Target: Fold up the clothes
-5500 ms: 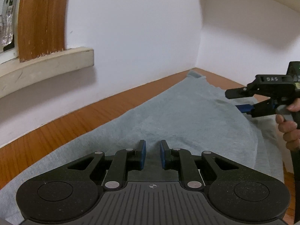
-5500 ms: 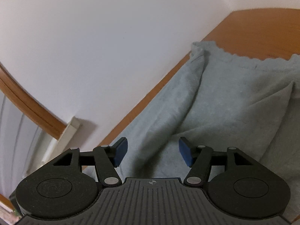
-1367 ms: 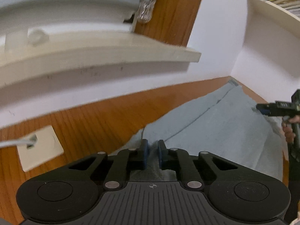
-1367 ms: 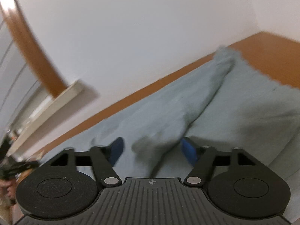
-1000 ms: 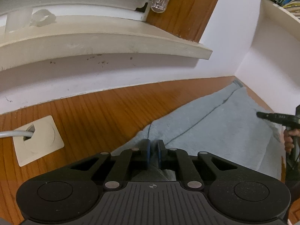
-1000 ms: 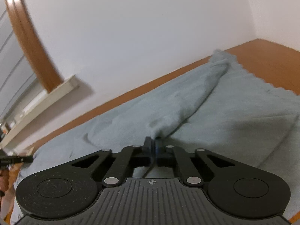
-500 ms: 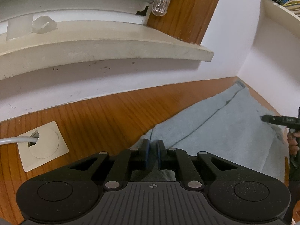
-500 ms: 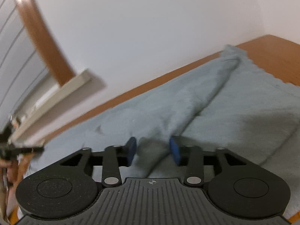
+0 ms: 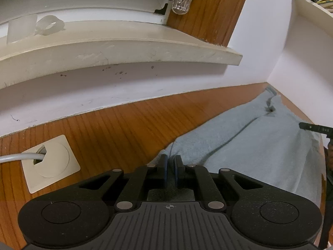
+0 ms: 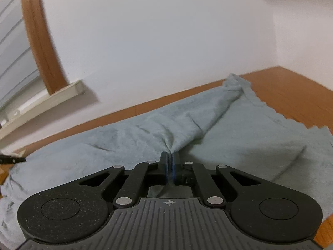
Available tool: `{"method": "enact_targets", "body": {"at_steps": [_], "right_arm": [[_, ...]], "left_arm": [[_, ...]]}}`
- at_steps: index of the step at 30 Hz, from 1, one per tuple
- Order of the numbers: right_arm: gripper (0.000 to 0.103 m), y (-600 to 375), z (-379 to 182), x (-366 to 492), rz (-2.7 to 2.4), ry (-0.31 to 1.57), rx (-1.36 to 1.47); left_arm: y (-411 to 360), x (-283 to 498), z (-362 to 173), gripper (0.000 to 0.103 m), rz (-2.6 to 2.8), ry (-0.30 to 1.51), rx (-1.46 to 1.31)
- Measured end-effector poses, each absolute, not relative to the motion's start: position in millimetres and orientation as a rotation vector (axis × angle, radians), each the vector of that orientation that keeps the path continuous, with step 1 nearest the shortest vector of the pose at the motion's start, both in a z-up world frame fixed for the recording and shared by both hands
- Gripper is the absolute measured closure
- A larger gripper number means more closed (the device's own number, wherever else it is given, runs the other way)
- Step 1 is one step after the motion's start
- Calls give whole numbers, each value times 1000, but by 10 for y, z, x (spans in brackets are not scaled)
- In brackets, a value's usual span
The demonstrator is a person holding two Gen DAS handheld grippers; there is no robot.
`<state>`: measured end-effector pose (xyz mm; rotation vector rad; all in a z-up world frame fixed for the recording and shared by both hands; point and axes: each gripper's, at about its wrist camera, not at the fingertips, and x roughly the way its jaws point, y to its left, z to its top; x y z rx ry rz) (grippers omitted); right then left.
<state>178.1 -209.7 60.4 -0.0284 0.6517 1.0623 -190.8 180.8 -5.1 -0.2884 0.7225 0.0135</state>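
Since half a second ago my right tool (image 10: 170, 165) has snapped back together: then its pads stood apart around a ridge of the cloth (image 10: 239, 145), now they are pressed tight on that ridge, and the grey fabric rises in a pinched crease straight out of the tips. From there the fold runs away toward the far corner of the counter (image 10: 291, 83), where the cloth ends in a bunched point near the wall. On the right of the ridge the cloth lies flat, with a wavy edge along the bare wood.

My left tool (image 9: 170, 167) has not shifted in that time. Its blue pads are nearly together, clamped on the near corner of the cloth (image 9: 260, 141), which bulges up just beyond the tips. A dark seam runs from that corner across the fabric toward the far corner of the counter (image 9: 124, 129). Left of the tool the wood is bare, then comes a cream socket plate (image 9: 51, 163) set in the counter with a white cable (image 9: 20, 157) going into it. Behind, along the back edge, stands the wall with a cream sill (image 9: 124, 48) above it.

At the right rim of the left view, the tip of my other tool shows over the cloth's far side, with part of my hand (image 9: 329, 156) below it.
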Motion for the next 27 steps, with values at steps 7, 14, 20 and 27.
{"method": "enact_targets", "body": {"at_steps": [7, 14, 20, 27], "right_arm": [[84, -2193, 564, 1803, 1075, 683, -71], [47, -2090, 712, 2207, 1012, 691, 49], [37, -1496, 713, 2630, 906, 777, 16], [87, -1266, 658, 3039, 894, 818, 88]], "left_arm": [[1749, -1937, 20, 93, 37, 689, -279], [1408, -1959, 223, 92, 0, 622, -209], [1035, -1731, 300, 92, -96, 599, -152], [750, -1395, 78, 88, -196, 636, -121]]}}
